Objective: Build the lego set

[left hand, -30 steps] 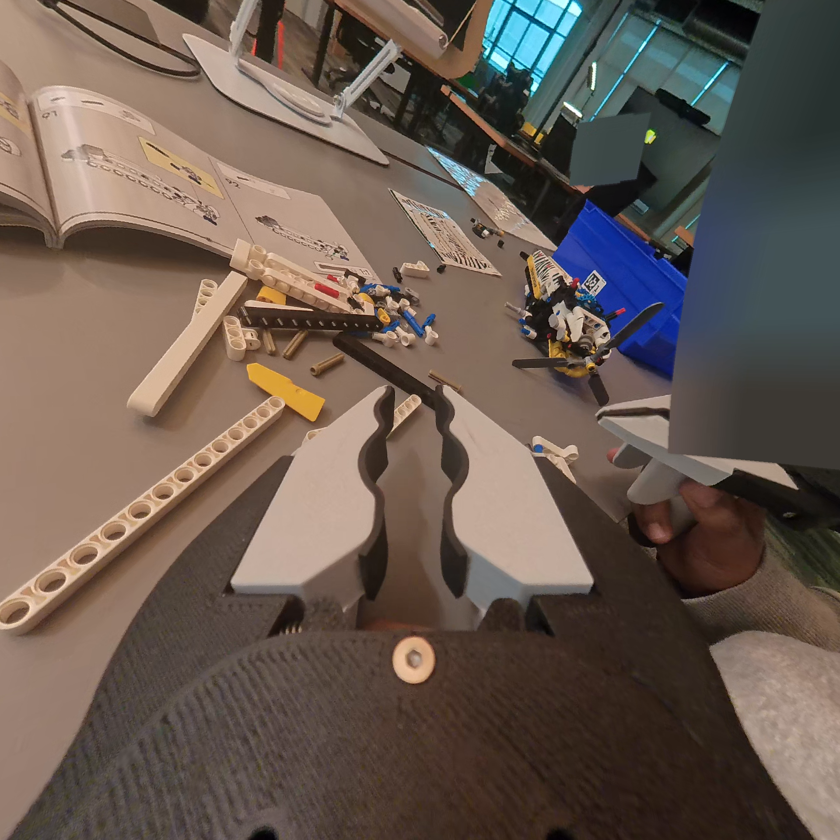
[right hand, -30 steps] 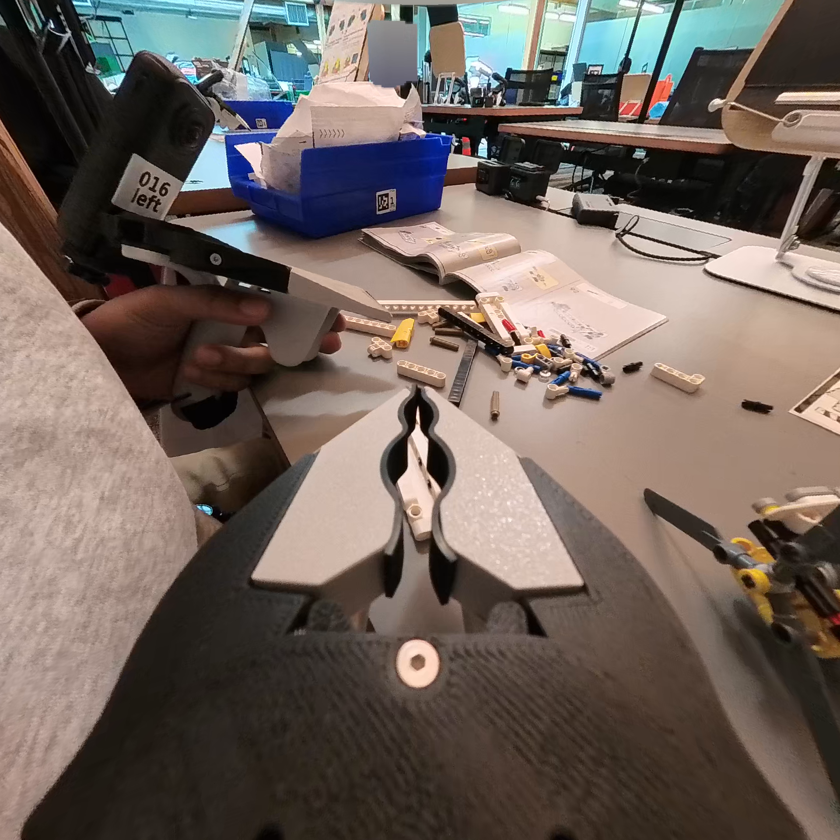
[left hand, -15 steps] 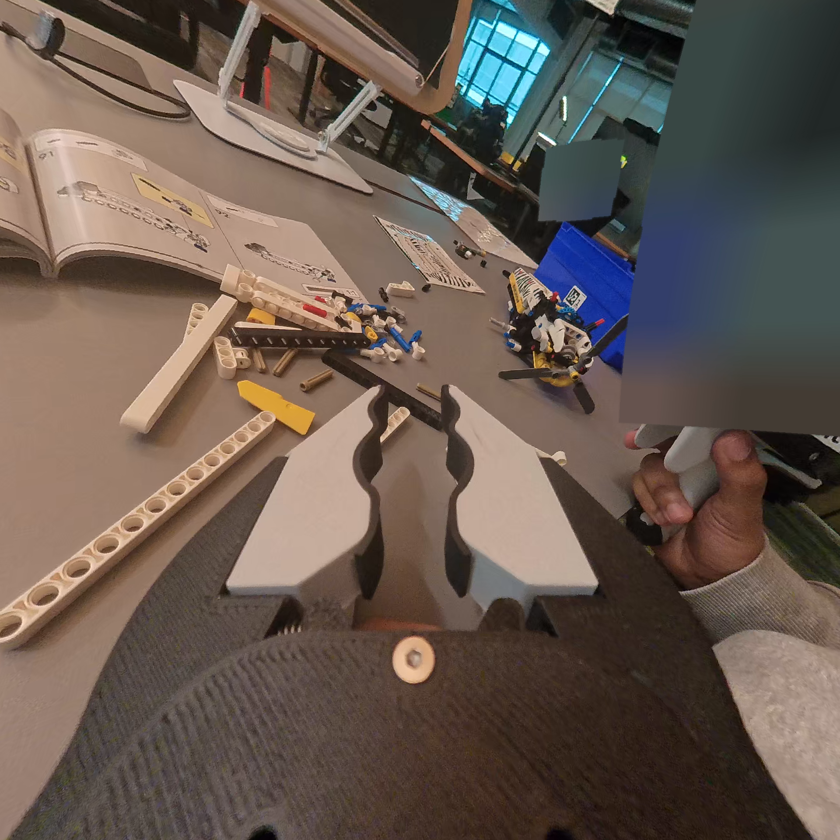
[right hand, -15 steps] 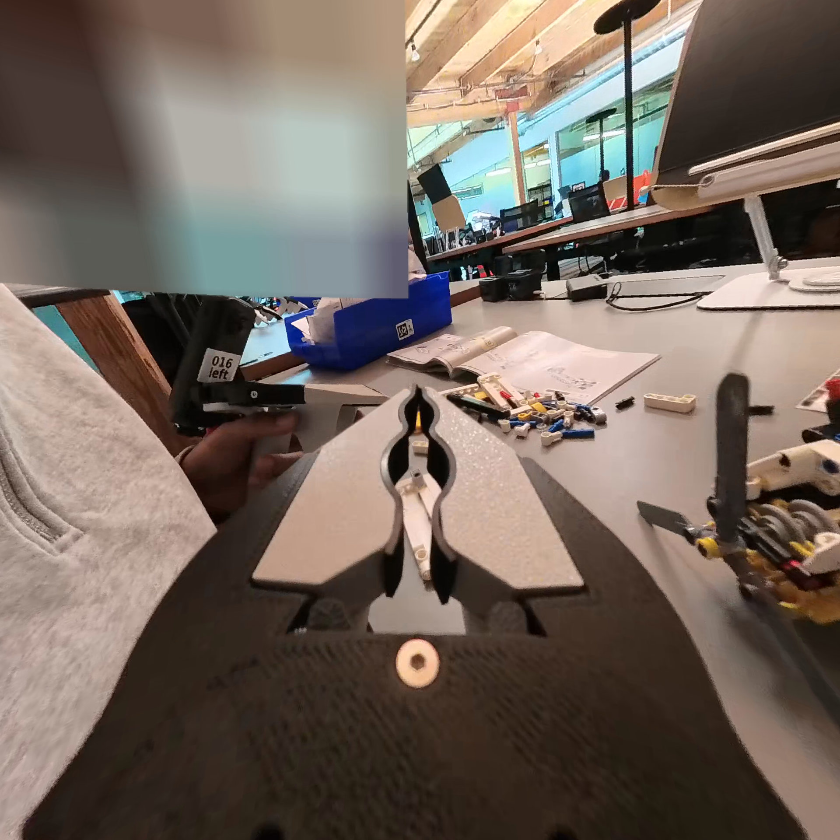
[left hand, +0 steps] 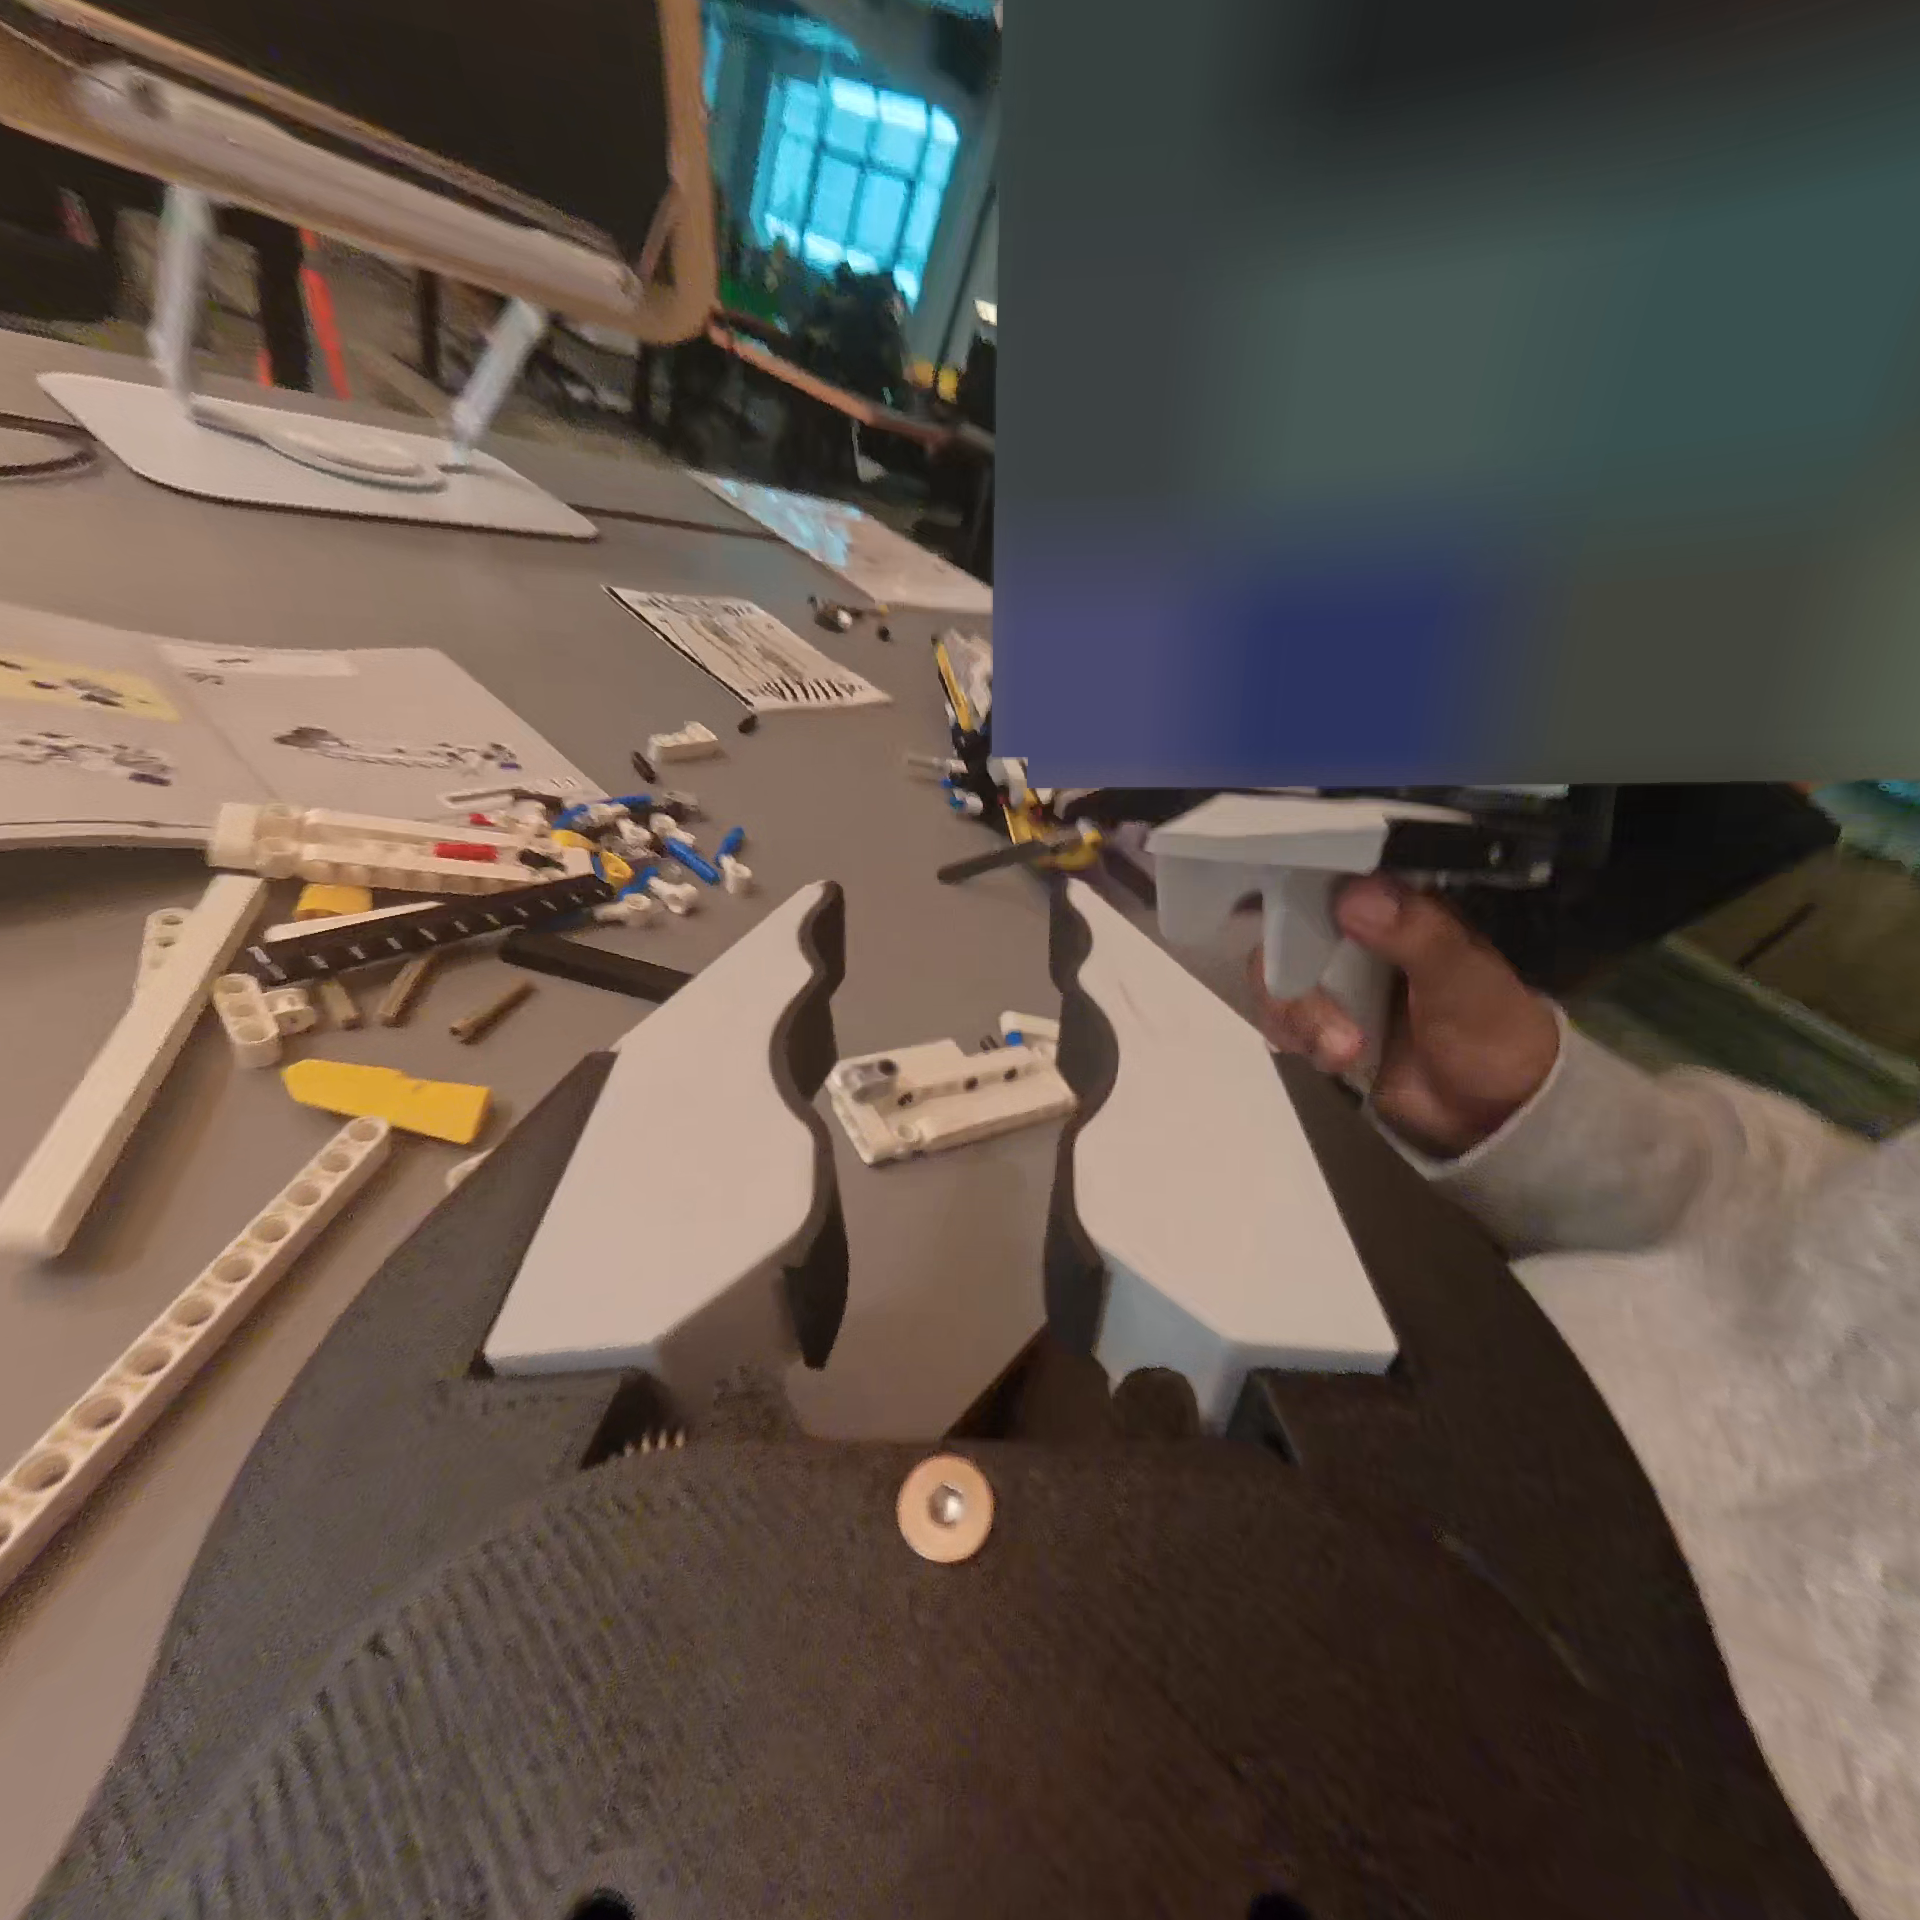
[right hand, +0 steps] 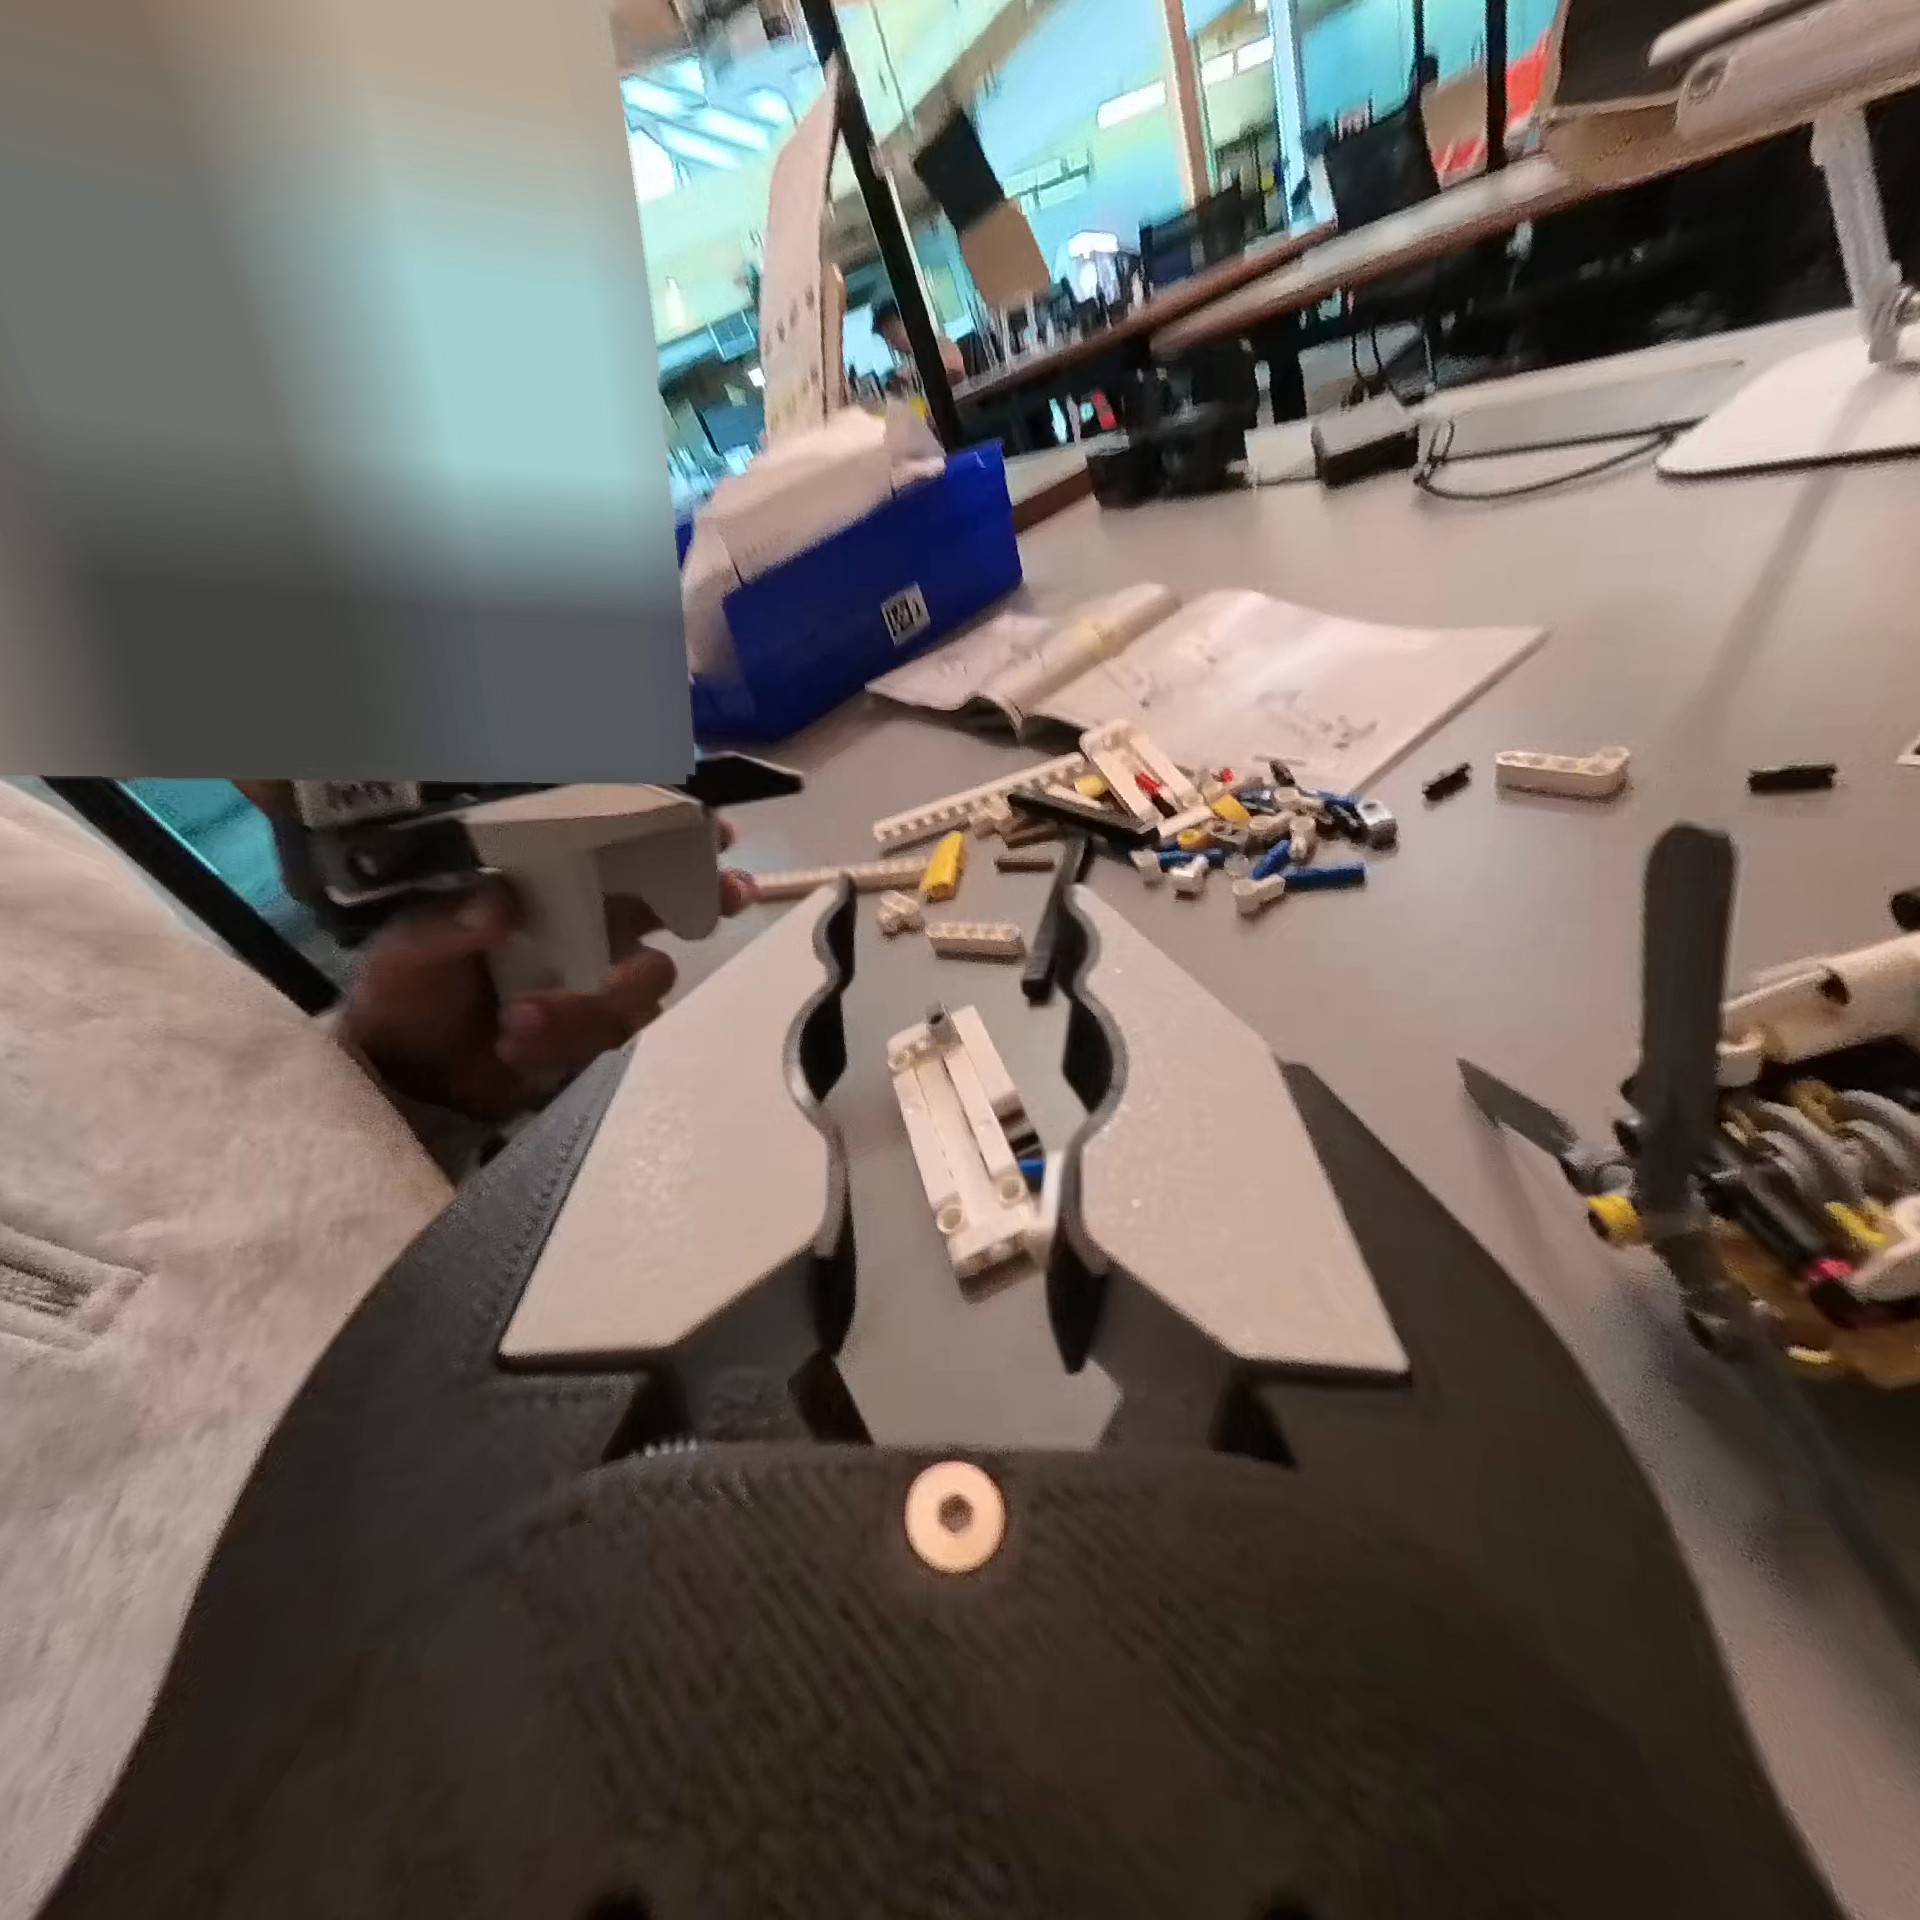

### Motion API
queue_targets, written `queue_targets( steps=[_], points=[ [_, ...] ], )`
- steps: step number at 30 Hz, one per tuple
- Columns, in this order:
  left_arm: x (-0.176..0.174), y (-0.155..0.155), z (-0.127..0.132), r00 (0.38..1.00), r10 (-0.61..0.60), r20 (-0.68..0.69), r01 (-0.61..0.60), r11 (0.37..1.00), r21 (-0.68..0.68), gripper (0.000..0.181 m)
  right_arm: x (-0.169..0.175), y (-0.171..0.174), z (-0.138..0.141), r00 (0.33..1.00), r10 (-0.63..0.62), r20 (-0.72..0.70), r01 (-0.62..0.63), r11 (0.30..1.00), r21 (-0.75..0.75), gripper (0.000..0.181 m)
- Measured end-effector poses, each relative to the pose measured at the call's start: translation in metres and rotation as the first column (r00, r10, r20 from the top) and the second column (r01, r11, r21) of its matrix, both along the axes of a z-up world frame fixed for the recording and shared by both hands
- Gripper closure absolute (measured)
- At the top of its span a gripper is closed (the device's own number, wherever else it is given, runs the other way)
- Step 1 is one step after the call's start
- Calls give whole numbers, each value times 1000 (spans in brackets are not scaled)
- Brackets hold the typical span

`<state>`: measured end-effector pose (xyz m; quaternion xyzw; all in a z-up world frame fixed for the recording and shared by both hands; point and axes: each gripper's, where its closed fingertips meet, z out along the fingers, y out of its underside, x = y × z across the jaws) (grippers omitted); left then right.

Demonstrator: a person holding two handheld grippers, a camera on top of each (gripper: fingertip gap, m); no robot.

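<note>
Left wrist view: the left gripper [left hand: 940, 914] hovers low over a grey table [left hand: 520, 582], fingers spread wide and holding nothing. A small white lego sub-assembly [left hand: 951, 1096] lies on the table between them, touching neither. Loose pieces [left hand: 623, 842], a long white beam [left hand: 197, 1320] and an instruction booklet [left hand: 312, 717] lie to the left.

Right wrist view: the right gripper [right hand: 961, 914] is also wide open and empty, the white sub-assembly [right hand: 971, 1138] lying between its fingers, close against the right one. A partly built model with a black propeller [right hand: 1678, 1029] sits to the right.
</note>
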<state>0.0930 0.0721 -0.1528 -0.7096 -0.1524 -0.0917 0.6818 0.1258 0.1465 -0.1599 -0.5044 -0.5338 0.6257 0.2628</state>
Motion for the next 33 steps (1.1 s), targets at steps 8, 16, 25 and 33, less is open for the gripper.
queue_targets(
  steps=[8, 16, 25, 33],
  points=[
    [33, 24, -47, 979, -117, -164, 54, 936, -348, 167, 1, -18, -48, 931, -24, 365, -64, 972, 227, 114],
    [34, 22, -79, 974, -153, -166, 44, 850, -525, 181, 7, -21, -79, 885, -100, 455, -66, 939, 336, 115],
    [31, 27, -90, 973, -173, -153, 56, 820, -570, 181, 7, -19, -81, 889, -56, 454, -116, 932, 344, 133],
    [21, 31, -88, 980, -147, -133, 51, 836, -546, 181, 5, -24, -81, 903, -5, 430, -168, 917, 362, 142]
  ],
)
